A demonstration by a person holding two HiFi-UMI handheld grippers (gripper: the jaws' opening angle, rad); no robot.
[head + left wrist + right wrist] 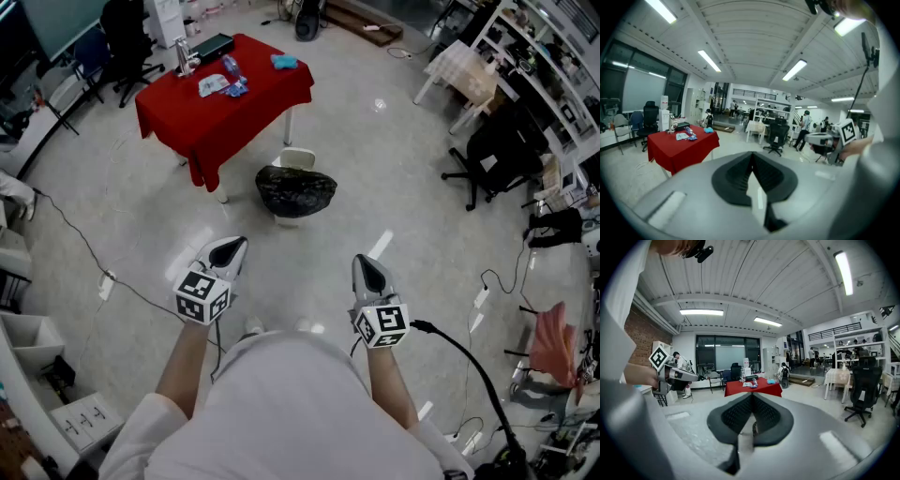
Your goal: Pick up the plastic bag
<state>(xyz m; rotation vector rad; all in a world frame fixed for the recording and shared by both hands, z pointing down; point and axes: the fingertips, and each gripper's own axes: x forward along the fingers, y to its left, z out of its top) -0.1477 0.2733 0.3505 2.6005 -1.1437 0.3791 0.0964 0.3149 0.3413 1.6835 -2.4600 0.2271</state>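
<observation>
A black plastic bag (295,190) bulges out of a small white bin (297,158) on the floor, just in front of the red table (246,114). My left gripper (232,247) and my right gripper (369,267) hang well short of the bag, side by side above the floor. Each has its jaws shut with nothing between them. In the left gripper view the dark pads (740,176) meet in a point, and the right gripper (829,139) shows off to the side. In the right gripper view the pads (764,416) also touch. The bag is hidden in both gripper views.
The red table (680,147) carries a bottle, a dark case and small blue items (227,77). Black office chairs (497,150) and a white table (461,73) stand to the right. Cables (469,361) trail over the floor near my feet, and shelving (28,375) lines the left.
</observation>
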